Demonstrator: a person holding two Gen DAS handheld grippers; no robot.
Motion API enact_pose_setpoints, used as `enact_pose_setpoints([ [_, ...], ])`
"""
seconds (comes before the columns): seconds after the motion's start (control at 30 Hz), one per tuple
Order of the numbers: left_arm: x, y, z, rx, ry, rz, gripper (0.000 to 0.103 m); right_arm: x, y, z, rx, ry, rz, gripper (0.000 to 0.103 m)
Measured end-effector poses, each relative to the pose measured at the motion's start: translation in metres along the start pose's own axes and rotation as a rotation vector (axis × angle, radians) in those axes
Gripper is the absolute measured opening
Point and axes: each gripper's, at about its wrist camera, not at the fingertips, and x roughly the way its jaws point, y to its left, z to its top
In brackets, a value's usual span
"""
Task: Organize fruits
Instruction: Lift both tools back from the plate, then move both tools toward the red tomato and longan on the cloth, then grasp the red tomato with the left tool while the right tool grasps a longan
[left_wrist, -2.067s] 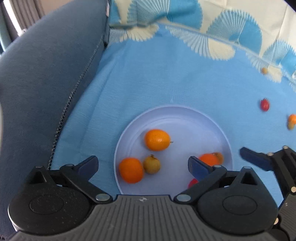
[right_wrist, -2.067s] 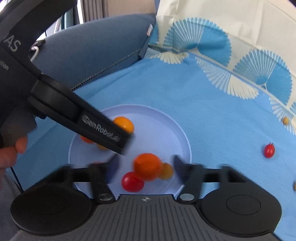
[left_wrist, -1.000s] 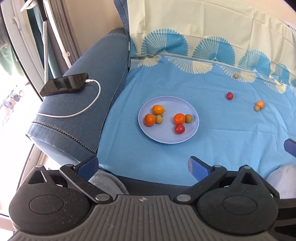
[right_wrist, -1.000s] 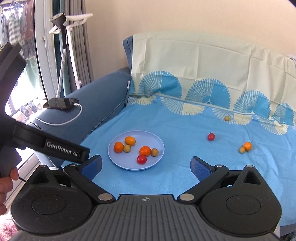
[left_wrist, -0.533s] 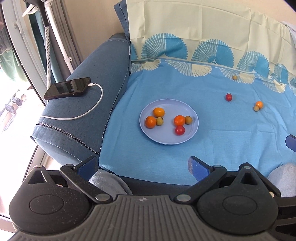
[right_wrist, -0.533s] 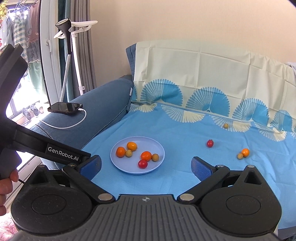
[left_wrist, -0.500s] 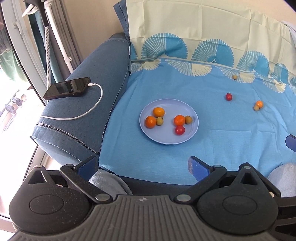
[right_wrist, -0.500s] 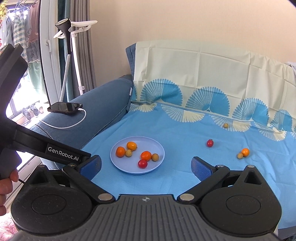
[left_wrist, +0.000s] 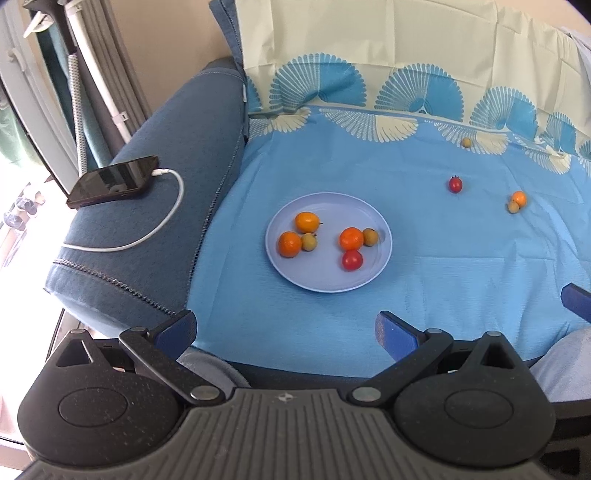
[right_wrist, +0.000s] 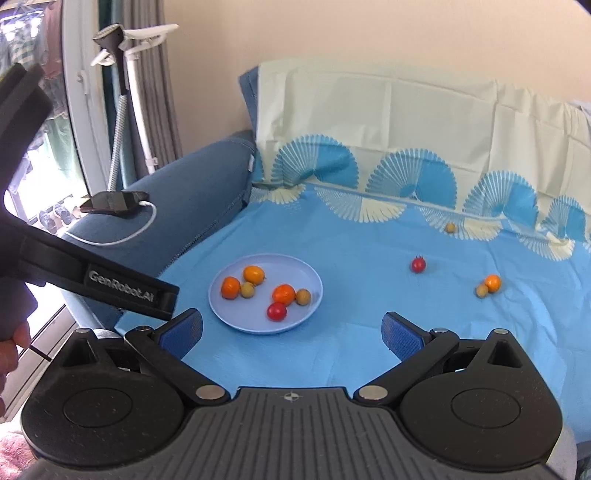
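Observation:
A pale blue plate (left_wrist: 325, 282) (right_wrist: 236, 317) sits on the blue cloth and holds several small fruits: oranges, tan ones and a red tomato (left_wrist: 351, 259) (right_wrist: 276, 311). Loose on the cloth to the right lie a red tomato (left_wrist: 455, 184) (right_wrist: 418, 264), an orange with a tan fruit (left_wrist: 519, 198) (right_wrist: 492, 283), and a tan fruit (left_wrist: 466, 142) (right_wrist: 449, 228) farther back. My left gripper (left_wrist: 286, 330) is open and empty, held back from the plate. My right gripper (right_wrist: 291, 332) is open and empty too, well short of the plate.
A blue sofa arm (left_wrist: 155, 206) on the left carries a phone (left_wrist: 112, 181) with a white cable (left_wrist: 162, 225). A cream and blue patterned cover (right_wrist: 388, 122) drapes the backrest. A white stand (right_wrist: 125, 88) is by the window. The left gripper's body (right_wrist: 96, 284) crosses the right wrist view.
Both grippers pulled far back and up from the plate about two seconds ago, then held nearly still. The fruits have not moved.

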Motion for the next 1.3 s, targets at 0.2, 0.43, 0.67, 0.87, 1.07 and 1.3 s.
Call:
enact_pose_setpoints([
  [0.2,0.024,-0.025,0.025,0.053,0.019,-0.024,0.103,0.024,-0.033,-0.003,0.098,0.016,-0.064,0.102],
  [0.43,0.071,-0.081,0.072,0.090,0.055,-0.103,0.103,0.057,-0.107,-0.011,0.243,0.035,-0.228,0.102],
  [0.67,0.135,-0.154,0.128,0.147,0.065,-0.153,0.103,0.104,-0.198,-0.014,0.376,0.038,-0.383,0.102],
  [0.87,0.209,-0.220,0.174,0.184,0.075,-0.177,0.103,0.167,-0.265,-0.012,0.431,0.023,-0.491,0.102],
  [1.07,0.281,-0.281,0.201,0.259,0.091,-0.198,0.103,0.251,-0.310,-0.008,0.445,0.063,-0.511,0.101],
  [1.3,0.353,-0.325,0.212,0.300,0.135,-0.198,0.103,0.324,-0.331,-0.016,0.410,0.128,-0.543,0.102],
])
